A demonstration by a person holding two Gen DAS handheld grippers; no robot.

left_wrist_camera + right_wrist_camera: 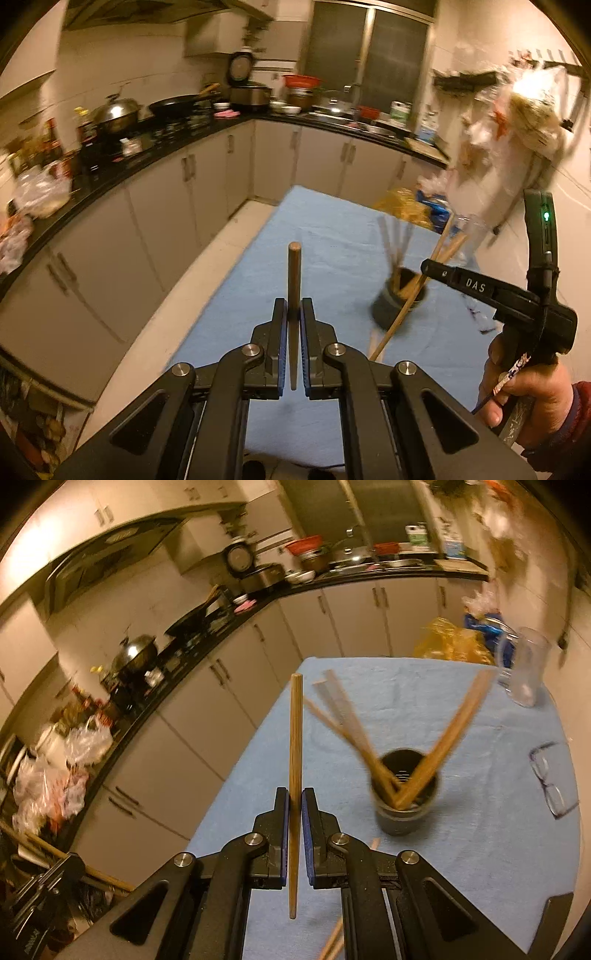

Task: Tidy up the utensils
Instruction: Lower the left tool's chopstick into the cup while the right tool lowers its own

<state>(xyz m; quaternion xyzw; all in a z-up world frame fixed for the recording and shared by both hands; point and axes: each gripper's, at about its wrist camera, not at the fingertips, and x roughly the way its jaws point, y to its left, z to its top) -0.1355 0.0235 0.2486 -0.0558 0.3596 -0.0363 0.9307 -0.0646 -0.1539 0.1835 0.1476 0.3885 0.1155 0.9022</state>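
A dark round holder stands on the blue-covered table with several wooden chopsticks fanned out of it; it also shows in the left wrist view. My left gripper is shut on one wooden chopstick, held upright above the table. My right gripper is shut on another wooden chopstick, left of the holder. In the left wrist view the right gripper's body hangs over the holder. Loose chopsticks lie on the table below my right gripper.
A clear glass jar stands at the table's far right corner. Eyeglasses lie right of the holder. Yellow and blue bags sit beyond the table's far edge. A cluttered black kitchen counter runs along the left and back.
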